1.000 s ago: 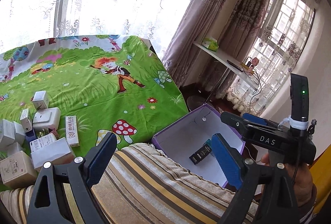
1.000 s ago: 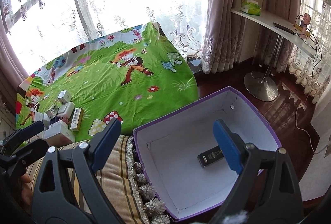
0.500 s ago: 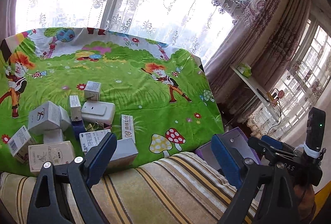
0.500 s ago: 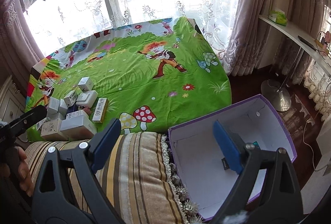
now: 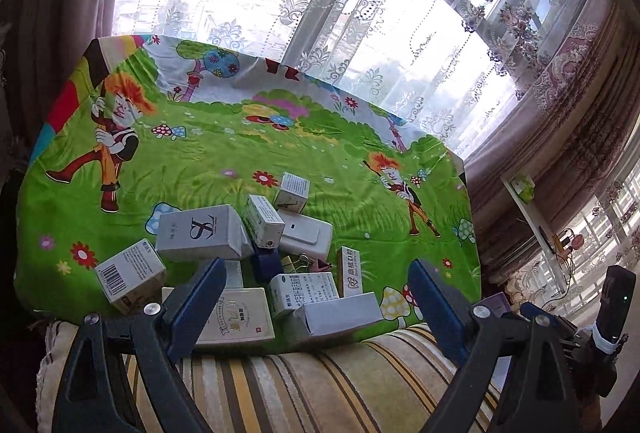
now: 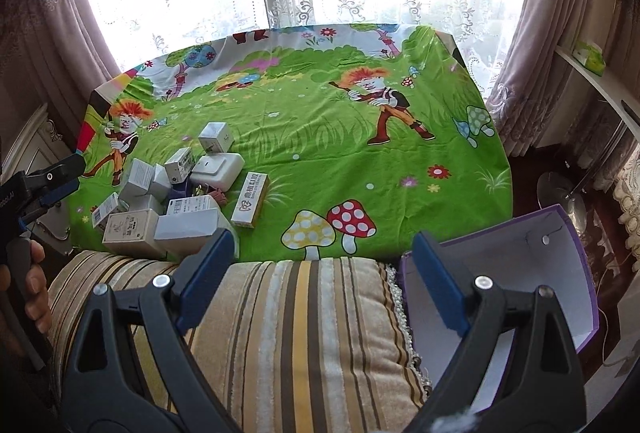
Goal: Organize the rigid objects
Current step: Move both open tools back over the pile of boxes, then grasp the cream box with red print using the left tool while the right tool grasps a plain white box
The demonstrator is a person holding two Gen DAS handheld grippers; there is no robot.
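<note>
A heap of several small cartons (image 5: pixel 248 265) lies on the green cartoon cloth (image 5: pixel 280 149) near its front edge; it also shows in the right wrist view (image 6: pixel 176 197). My left gripper (image 5: pixel 316 301) is open and empty, a little above and in front of the heap. My right gripper (image 6: pixel 324 277) is open and empty over the striped cushion (image 6: pixel 292 333). A purple box with a white inside (image 6: pixel 552 265) stands at the right, partly hidden by the right finger. Its contents are hidden.
The striped cushion (image 5: pixel 320 385) lies between me and the cloth. A white plug-like block (image 5: pixel 306 235) and binder clips (image 5: pixel 304 265) sit in the heap. Curtains and a window stand behind. A white shelf (image 6: pixel 596 85) and a stand base (image 6: pixel 560 193) are at the right.
Both grippers have swung to the left, from the purple box toward the heap of cartons. The dark item inside the box is no longer in view. Both stay open and empty.
</note>
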